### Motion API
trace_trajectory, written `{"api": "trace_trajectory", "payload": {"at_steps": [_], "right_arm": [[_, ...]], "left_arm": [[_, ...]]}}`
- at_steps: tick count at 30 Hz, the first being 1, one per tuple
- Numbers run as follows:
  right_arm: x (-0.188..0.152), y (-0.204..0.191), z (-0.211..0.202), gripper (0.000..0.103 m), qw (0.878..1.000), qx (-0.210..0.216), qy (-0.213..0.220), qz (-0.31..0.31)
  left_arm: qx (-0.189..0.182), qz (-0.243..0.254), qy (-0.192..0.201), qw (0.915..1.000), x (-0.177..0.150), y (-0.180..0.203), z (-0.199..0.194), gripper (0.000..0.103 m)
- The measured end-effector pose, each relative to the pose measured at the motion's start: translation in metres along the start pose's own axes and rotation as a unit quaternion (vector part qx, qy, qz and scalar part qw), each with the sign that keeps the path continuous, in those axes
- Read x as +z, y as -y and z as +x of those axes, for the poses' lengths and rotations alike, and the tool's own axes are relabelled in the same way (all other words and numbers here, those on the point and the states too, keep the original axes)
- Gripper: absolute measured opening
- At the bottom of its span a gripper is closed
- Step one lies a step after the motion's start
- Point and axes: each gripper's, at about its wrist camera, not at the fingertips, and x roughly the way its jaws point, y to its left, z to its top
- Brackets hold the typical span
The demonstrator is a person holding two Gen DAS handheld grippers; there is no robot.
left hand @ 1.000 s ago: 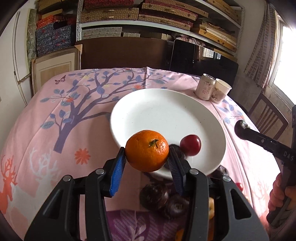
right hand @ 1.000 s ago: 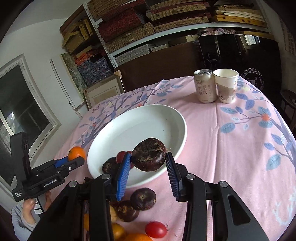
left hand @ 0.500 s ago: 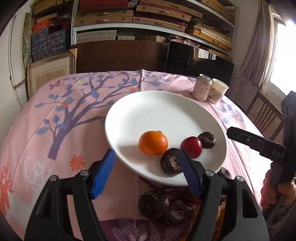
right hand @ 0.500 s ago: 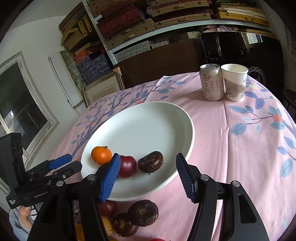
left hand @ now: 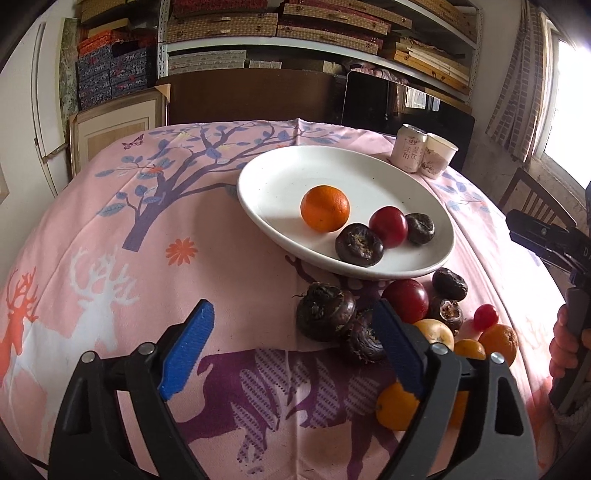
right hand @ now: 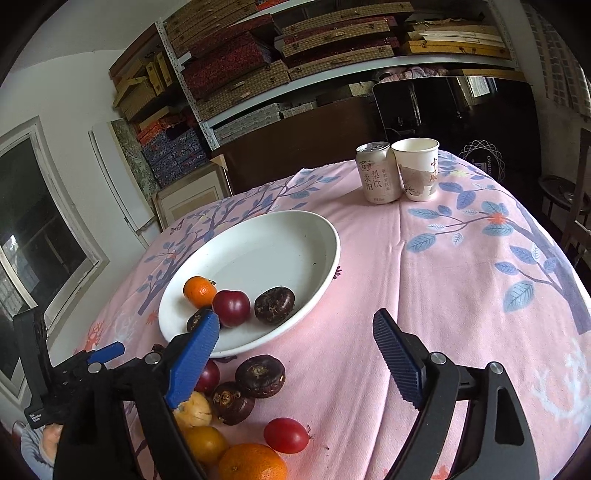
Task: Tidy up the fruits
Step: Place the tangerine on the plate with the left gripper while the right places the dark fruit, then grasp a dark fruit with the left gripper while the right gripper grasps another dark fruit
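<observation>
A white plate (left hand: 280,173) (right hand: 280,236) holds an orange (left hand: 325,208) (right hand: 199,291), a red plum (left hand: 388,226) (right hand: 231,308) and two dark water chestnuts (left hand: 359,245) (right hand: 274,305). Loose fruit lies on the cloth in front of the plate: dark chestnuts (left hand: 325,316) (right hand: 260,376), a red plum (left hand: 405,300), a small red tomato (left hand: 485,316) (right hand: 286,435), oranges (left hand: 498,342) (right hand: 252,463) and yellow fruit (right hand: 203,444). My left gripper (left hand: 291,349) is open and empty, pulled back from the plate. My right gripper (right hand: 295,358) is open and empty, near the plate's front rim.
A drink can (right hand: 377,172) (left hand: 408,152) and a paper cup (right hand: 417,169) (left hand: 439,155) stand at the far edge of the pink tablecloth (right hand: 461,280). A wooden chair (left hand: 535,201) stands to the right. Shelves with boxes (left hand: 295,29) fill the back wall.
Both grippers let go of their fruit, the orange and a dark chestnut, onto the plate, opened wide and drew back toward the loose fruit pile.
</observation>
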Motion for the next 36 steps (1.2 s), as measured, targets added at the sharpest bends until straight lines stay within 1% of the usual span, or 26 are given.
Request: {"api": "trace_trajectory", "payload": {"at_steps": [3, 4, 5, 6, 7, 8, 10, 11, 12, 14, 15, 18, 19, 23, 25, 27, 32, 33, 35, 36], "right_arm": [[-0.001, -0.002, 0.002, 0.086, 1.0, -0.001, -0.006, -0.002], [-0.001, -0.003, 0.003, 0.086, 1.0, 0.0, -0.007, -0.004], [-0.001, -0.003, 0.004, 0.086, 1.0, -0.001, -0.008, -0.006], [-0.001, -0.004, 0.005, 0.086, 1.0, -0.002, -0.009, -0.007], [-0.001, -0.003, 0.005, 0.086, 1.0, -0.003, -0.01, -0.007], [-0.001, -0.003, 0.005, 0.086, 1.0, -0.003, -0.01, -0.006], [-0.001, -0.001, 0.004, 0.086, 1.0, -0.004, -0.009, -0.003], [-0.001, 0.0, 0.004, 0.086, 1.0, -0.005, -0.008, -0.001], [-0.001, 0.0, 0.004, 0.086, 1.0, -0.003, -0.008, 0.0], [-0.001, 0.0, 0.003, 0.086, 1.0, -0.002, -0.009, 0.001], [-0.001, 0.0, 0.004, 0.086, 1.0, -0.001, -0.009, 0.0], [-0.002, -0.002, 0.004, 0.086, 1.0, 0.001, -0.011, -0.005], [-0.002, -0.003, 0.004, 0.086, 1.0, 0.001, -0.012, -0.007], [-0.004, -0.007, 0.005, 0.086, 1.0, 0.003, -0.02, -0.014], [-0.005, -0.009, 0.008, 0.086, 0.999, 0.004, -0.028, -0.02], [-0.007, -0.012, 0.01, 0.086, 0.999, 0.005, -0.037, -0.026], [-0.014, -0.019, 0.019, 0.086, 0.997, 0.019, -0.071, -0.038], [-0.015, -0.02, 0.022, 0.085, 0.996, 0.021, -0.079, -0.041], [-0.019, -0.024, 0.026, 0.078, 0.994, 0.021, -0.092, -0.049], [-0.021, -0.025, 0.029, 0.072, 0.993, 0.022, -0.1, -0.053]], "left_arm": [[0.003, 0.013, -0.008, 0.9999, 0.0, 0.007, 0.009, 0.087], [0.018, 0.021, -0.012, 0.9995, 0.0, 0.009, 0.014, 0.087], [0.042, 0.031, -0.017, 0.9985, 0.0, 0.01, 0.02, 0.087], [0.054, 0.037, -0.025, 0.9976, 0.0, 0.008, 0.025, 0.091], [0.056, 0.032, -0.028, 0.9975, 0.0, 0.004, 0.026, 0.091], [0.067, 0.024, -0.028, 0.9971, 0.001, -0.002, 0.024, 0.091], [0.119, 0.021, -0.024, 0.9924, -0.003, -0.012, 0.017, 0.091], [0.139, 0.018, -0.026, 0.9898, -0.004, -0.018, 0.016, 0.091], [0.142, 0.011, -0.029, 0.9894, -0.004, -0.023, 0.015, 0.091], [0.113, 0.0, -0.031, 0.9931, -0.004, -0.026, 0.014, 0.091], [0.103, 0.004, -0.031, 0.9942, -0.005, -0.022, 0.014, 0.091], [0.11, 0.034, -0.028, 0.993, -0.005, -0.01, 0.018, 0.091], [0.105, 0.036, -0.03, 0.9933, -0.005, -0.009, 0.019, 0.091], [0.085, 0.012, -0.033, 0.9957, -0.002, -0.015, 0.022, 0.091], [0.078, 0.001, -0.037, 0.9962, 0.001, -0.019, 0.026, 0.087], [0.068, -0.001, -0.047, 0.9966, 0.001, -0.019, 0.031, 0.078], [0.045, 0.0, -0.07, 0.9965, 0.0, -0.018, 0.041, 0.065], [0.046, 0.001, -0.07, 0.9965, 0.0, -0.017, 0.041, 0.064], [0.045, 0.005, -0.069, 0.9966, 0.0, -0.015, 0.041, 0.06], [0.043, 0.007, -0.069, 0.9967, -0.001, -0.014, 0.04, 0.057]]}}
